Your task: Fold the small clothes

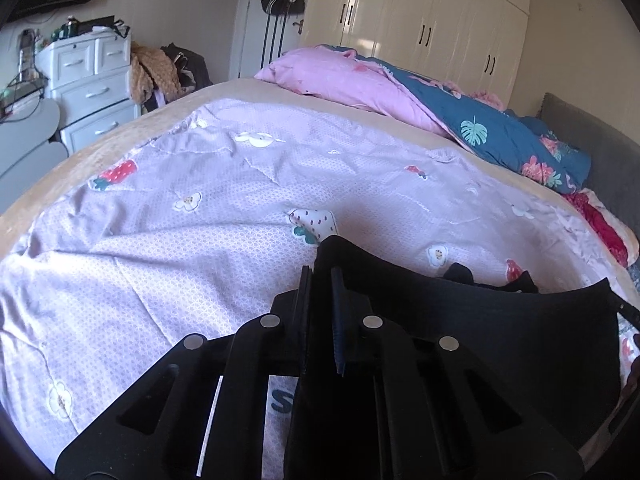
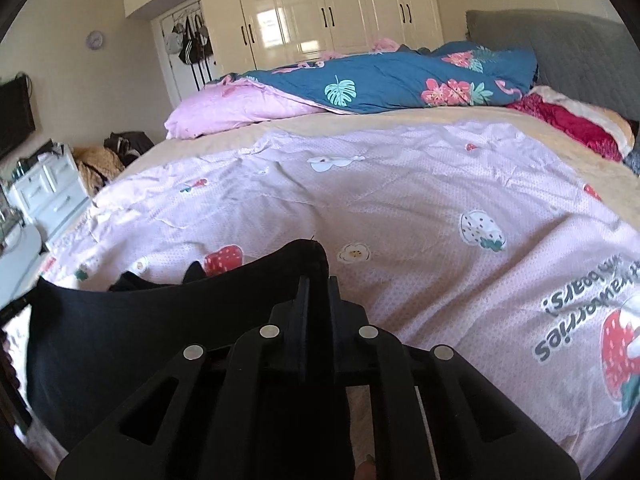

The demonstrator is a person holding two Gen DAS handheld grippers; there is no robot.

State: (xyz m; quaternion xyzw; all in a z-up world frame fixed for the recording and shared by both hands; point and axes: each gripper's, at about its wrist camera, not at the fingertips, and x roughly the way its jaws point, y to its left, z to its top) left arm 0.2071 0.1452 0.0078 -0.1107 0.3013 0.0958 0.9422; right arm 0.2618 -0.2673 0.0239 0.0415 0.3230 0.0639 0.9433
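A small black garment (image 1: pixel 460 320) hangs stretched between my two grippers above the bed. My left gripper (image 1: pixel 320 276) is shut on its left corner, and the cloth spreads away to the right in the left wrist view. My right gripper (image 2: pixel 318 284) is shut on its right corner, and the black garment (image 2: pixel 160 320) spreads to the left in the right wrist view. A further black piece (image 2: pixel 136 280) lies on the sheet behind the held cloth. Both grippers are lifted a little above the lilac strawberry-print sheet (image 1: pixel 200 216).
The lilac sheet (image 2: pixel 400 208) covers the near bed over a tan blanket (image 1: pixel 240 88). A pink and blue quilt (image 1: pixel 400 92) is piled at the far side, a red blanket (image 2: pixel 568 124) by the grey headboard. White drawers (image 1: pixel 92 80) and wardrobes (image 2: pixel 320 4) stand beyond.
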